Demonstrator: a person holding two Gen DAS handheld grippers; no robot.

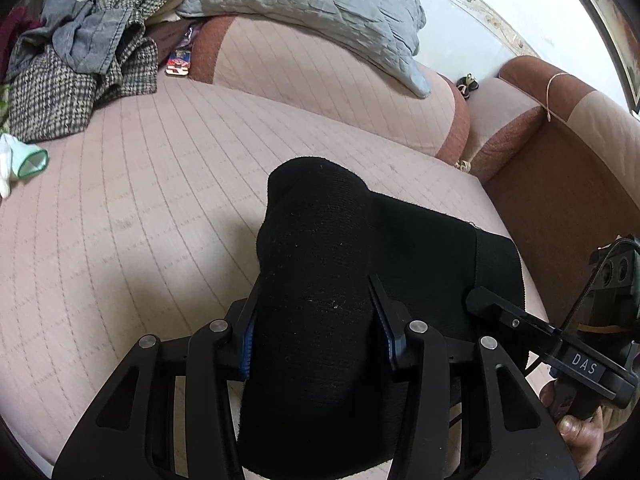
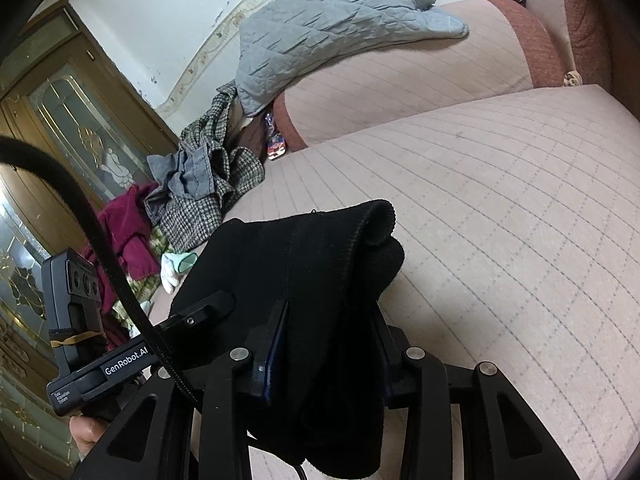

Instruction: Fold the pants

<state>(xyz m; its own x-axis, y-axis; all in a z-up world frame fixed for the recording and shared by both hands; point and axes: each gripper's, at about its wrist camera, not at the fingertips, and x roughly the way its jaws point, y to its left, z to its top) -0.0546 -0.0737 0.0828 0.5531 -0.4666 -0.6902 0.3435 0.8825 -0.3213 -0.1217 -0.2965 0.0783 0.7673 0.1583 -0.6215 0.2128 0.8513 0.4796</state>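
Quilted pink sofa (image 1: 140,200), black pants (image 1: 320,260) clamped between left tongs (image 1: 316,320) and right tongs (image 2: 332,344)

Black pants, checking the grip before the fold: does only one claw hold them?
No, the left claw and right claw both clamp the black pants.

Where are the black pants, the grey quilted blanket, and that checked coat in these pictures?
black pants (image 1: 320,280): left wrist view, middle of the bunched cloth.
grey quilted blanket (image 2: 332,24): right wrist view, centre of its quilted surface.
checked coat (image 1: 52,92): left wrist view, its lower front panel.
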